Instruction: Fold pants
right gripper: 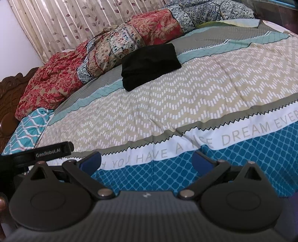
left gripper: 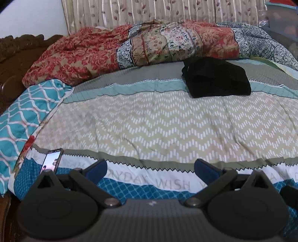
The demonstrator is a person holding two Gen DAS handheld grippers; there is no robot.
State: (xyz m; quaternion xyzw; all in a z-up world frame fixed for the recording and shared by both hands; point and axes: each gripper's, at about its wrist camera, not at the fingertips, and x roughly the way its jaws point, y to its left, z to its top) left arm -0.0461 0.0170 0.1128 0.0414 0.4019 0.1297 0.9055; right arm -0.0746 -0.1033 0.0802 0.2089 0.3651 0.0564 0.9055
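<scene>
Black pants lie folded into a compact bundle on the far side of the bed, on the grey and teal stripes of the bedspread. In the right wrist view the same folded pants sit at upper centre. My left gripper is open near the bed's front edge, far from the pants, with nothing between its blue fingers. My right gripper is also open and empty over the blue patterned edge, well short of the pants.
A crumpled red and floral quilt lies along the back of the bed by the curtain. A teal patterned pillow is at the left. A phone rests near the left gripper. The other gripper's black body shows at left.
</scene>
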